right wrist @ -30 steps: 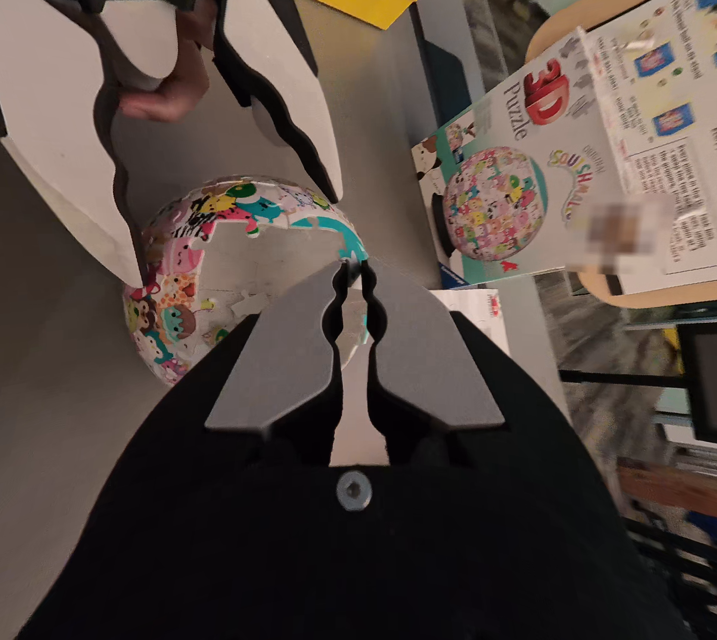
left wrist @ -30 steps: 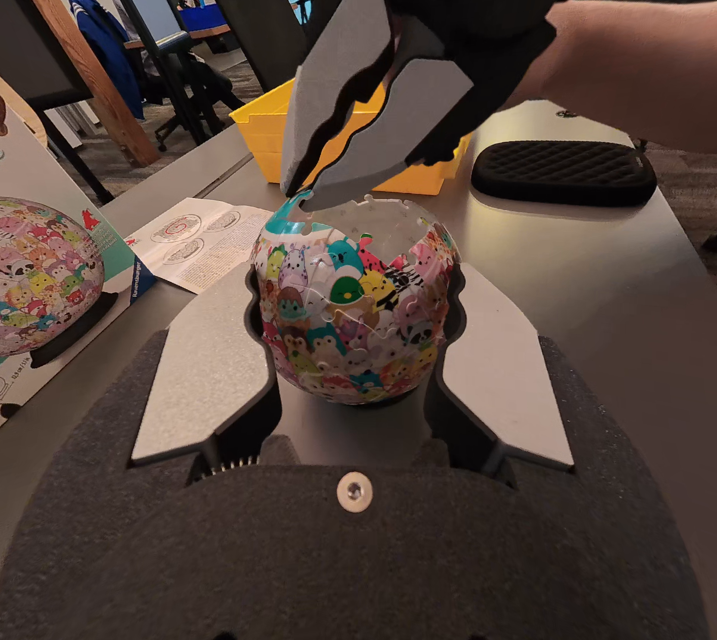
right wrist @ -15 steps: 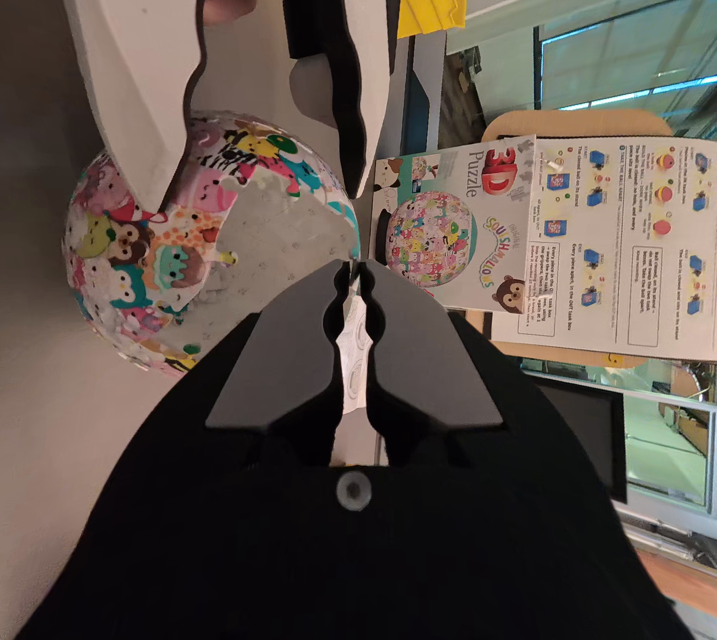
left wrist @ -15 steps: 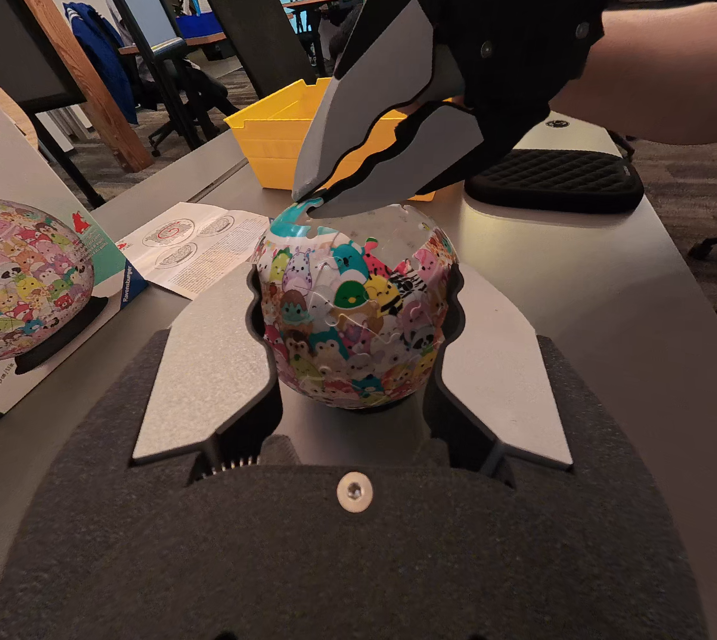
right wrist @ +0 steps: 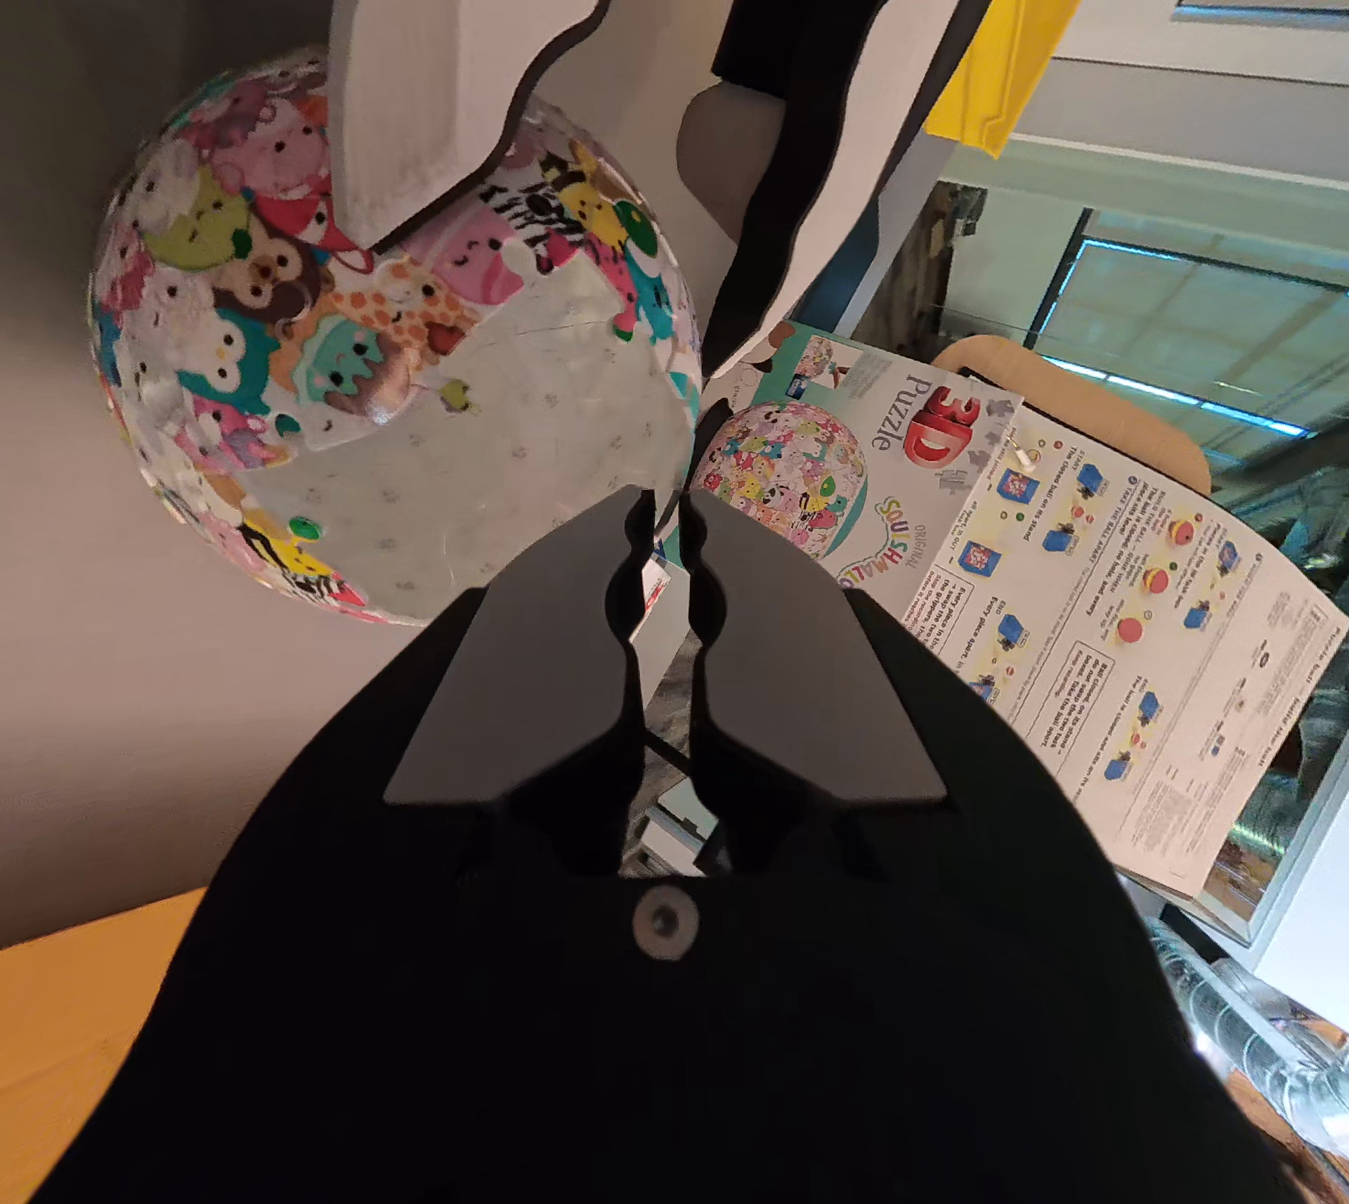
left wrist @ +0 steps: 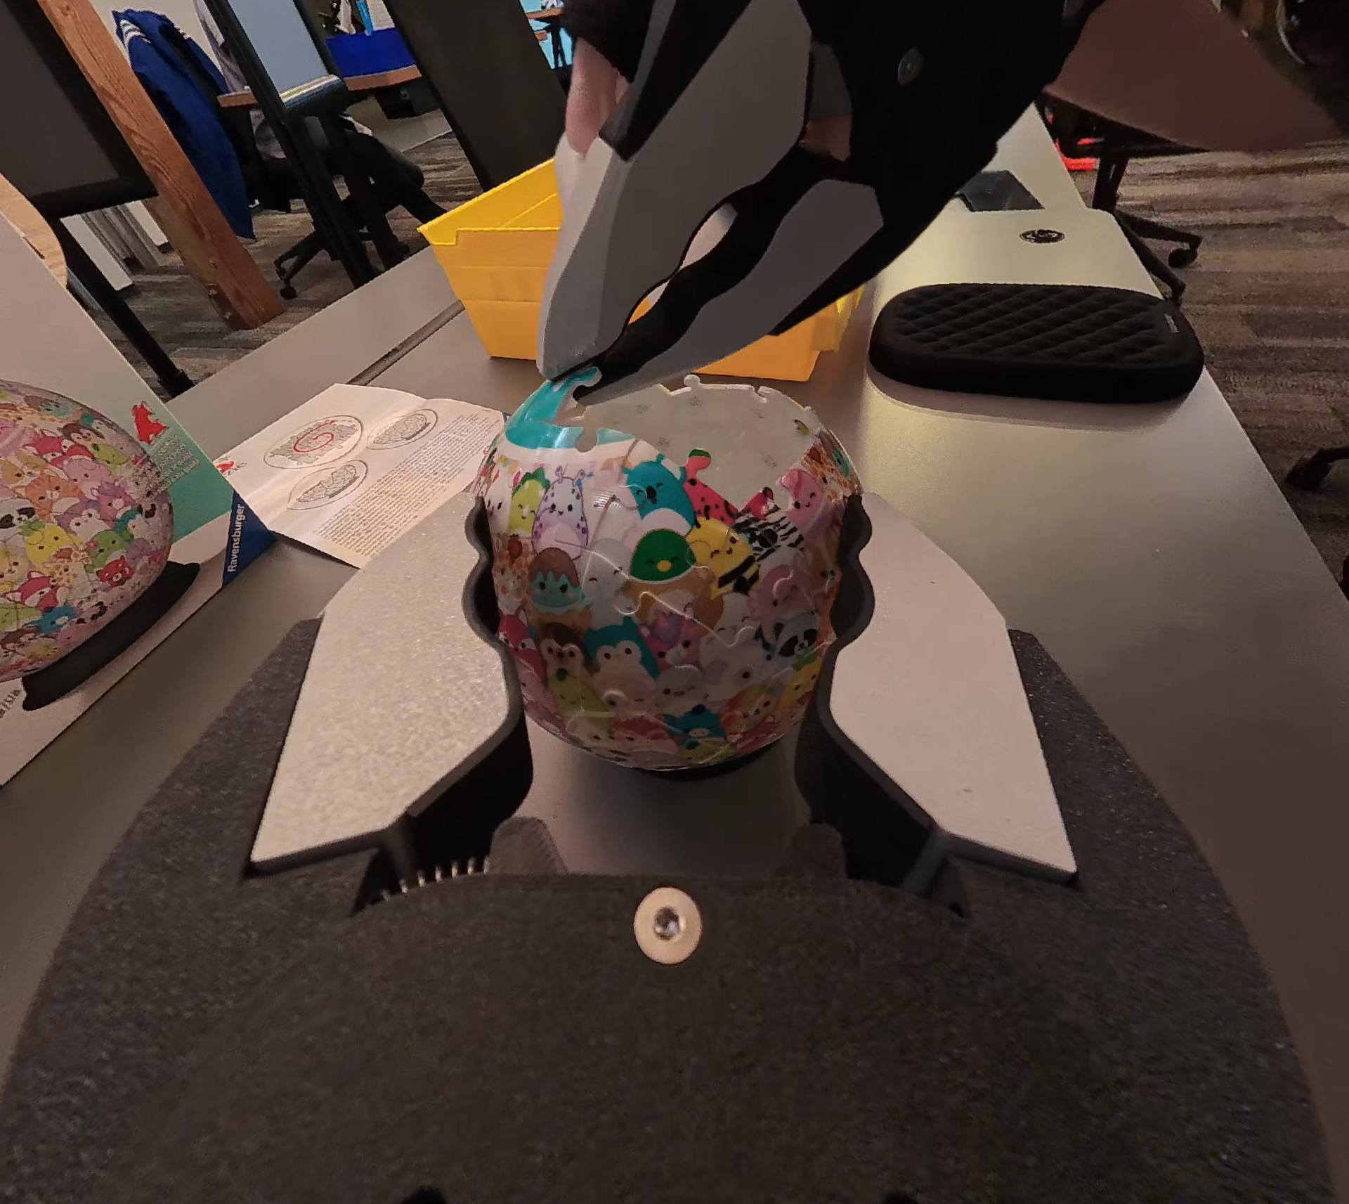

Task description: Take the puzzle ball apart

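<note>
The puzzle ball (left wrist: 664,599) is a colourful cartoon-animal sphere with its top open and a jagged rim. It rests on the grey table (left wrist: 1058,585). My left gripper (left wrist: 664,512) is shut on the ball, one finger on each side. My right gripper (left wrist: 577,376) comes down from above and is shut on a teal rim piece (left wrist: 558,398) at the ball's upper left edge. In the right wrist view the right gripper (right wrist: 666,501) pinches the rim edge, with the ball's white inside (right wrist: 452,475) to its left. The left gripper's fingers (right wrist: 438,73) clamp the ball from above there.
A yellow bin (left wrist: 496,263) and a black padded mat (left wrist: 1036,336) lie behind the ball. A folded instruction sheet (left wrist: 365,460) and the puzzle box (left wrist: 87,534) are to the left. The box (right wrist: 876,475) also shows in the right wrist view. Chairs and people are far behind.
My right gripper has rolled and tilted over while staying shut on the teal rim piece. The ball stays gripped in my left gripper in the same place.
</note>
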### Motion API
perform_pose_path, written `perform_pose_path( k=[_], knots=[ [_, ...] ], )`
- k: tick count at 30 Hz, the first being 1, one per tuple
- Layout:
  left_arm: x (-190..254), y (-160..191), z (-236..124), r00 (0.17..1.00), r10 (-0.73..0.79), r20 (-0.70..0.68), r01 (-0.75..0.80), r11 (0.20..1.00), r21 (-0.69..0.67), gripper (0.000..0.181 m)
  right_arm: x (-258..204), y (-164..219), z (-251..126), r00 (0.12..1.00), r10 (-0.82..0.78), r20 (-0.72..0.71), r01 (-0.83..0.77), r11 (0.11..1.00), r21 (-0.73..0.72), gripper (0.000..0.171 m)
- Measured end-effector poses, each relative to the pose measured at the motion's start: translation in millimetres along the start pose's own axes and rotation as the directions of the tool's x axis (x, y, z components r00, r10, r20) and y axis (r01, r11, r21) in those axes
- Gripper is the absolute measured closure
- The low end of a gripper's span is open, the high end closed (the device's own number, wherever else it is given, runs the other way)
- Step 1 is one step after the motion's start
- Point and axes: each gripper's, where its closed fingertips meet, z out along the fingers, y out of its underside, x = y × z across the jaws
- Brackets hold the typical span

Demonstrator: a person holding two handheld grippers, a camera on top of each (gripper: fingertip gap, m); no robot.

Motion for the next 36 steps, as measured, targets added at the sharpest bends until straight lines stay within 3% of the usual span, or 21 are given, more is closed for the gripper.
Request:
perform_pose_path(
  k=[5,9,15,24,27,30,32,34,36],
  knots=[
    [-1.1,-1.1,-0.6,1.000,0.001,0.007,-0.001,1.000,0.006,0.093,1.5,4.3,2.8,0.999,0.048,-0.008,-0.048,0.998,-0.048,0.163],
    [-0.8,0.5,0.2,1.000,-0.003,0.005,0.003,1.000,0.001,0.094,4.4,7.6,-1.0,0.986,0.157,-0.059,-0.159,0.987,-0.026,0.151],
    [0.8,-2.5,0.5,1.000,-0.008,-0.002,0.008,1.000,0.016,0.094,-3.3,16.2,-12.2,0.949,0.312,-0.040,-0.312,0.950,0.002,0.150],
    [2.7,-3.0,4.5,1.000,-0.015,0.005,0.015,1.000,0.028,0.094,-12.4,26.5,-10.4,0.938,0.346,-0.021,-0.346,0.937,-0.051,0.150],
    [2.8,-3.4,5.1,1.000,-0.024,0.004,0.024,0.999,0.035,0.094,-9.1,29.5,-20.7,0.890,0.455,-0.016,-0.456,0.890,-0.025,0.148],
    [2.8,-4.8,4.2,1.000,-0.025,0.007,0.025,0.999,0.044,0.094,-10.6,28.5,-36.0,0.802,0.597,0.026,-0.598,0.801,0.031,0.146],
    [2.4,-7.2,3.3,1.000,-0.024,0.012,0.023,0.998,0.055,0.093,-13.4,25.1,-46.7,0.694,0.713,0.097,-0.719,0.691,0.067,0.144],
    [2.0,-9.8,2.7,1.000,-0.028,0.015,0.027,0.997,0.068,0.093,-11.6,23.9,-56.8,0.524,0.835,0.166,-0.852,0.514,0.101,0.142],
    [1.4,-11.3,2.3,0.999,-0.032,0.019,0.030,0.996,0.078,0.092,-6.8,20.3,-67.4,0.279,0.915,0.291,-0.959,0.250,0.133,0.140]
  ],
)
